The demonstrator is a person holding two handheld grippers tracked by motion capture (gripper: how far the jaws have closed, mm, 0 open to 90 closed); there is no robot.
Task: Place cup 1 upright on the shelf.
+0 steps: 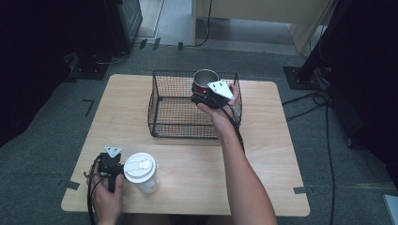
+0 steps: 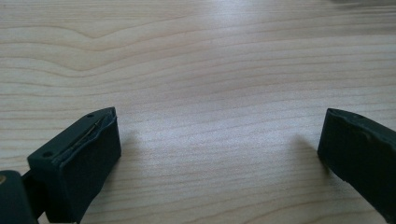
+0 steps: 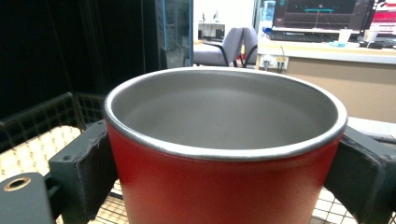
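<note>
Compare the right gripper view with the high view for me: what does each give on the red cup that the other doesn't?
Right gripper view: the cup's bare grey inside, nothing in it, and both black pads pressed against its red wall. High view: where the cup sits, over the far right corner of the wire basket on the wooden table, plus the left gripper down on the table beside a lidded clear cup. Both: the red cup upright in the right gripper, with basket mesh around it.
</note>
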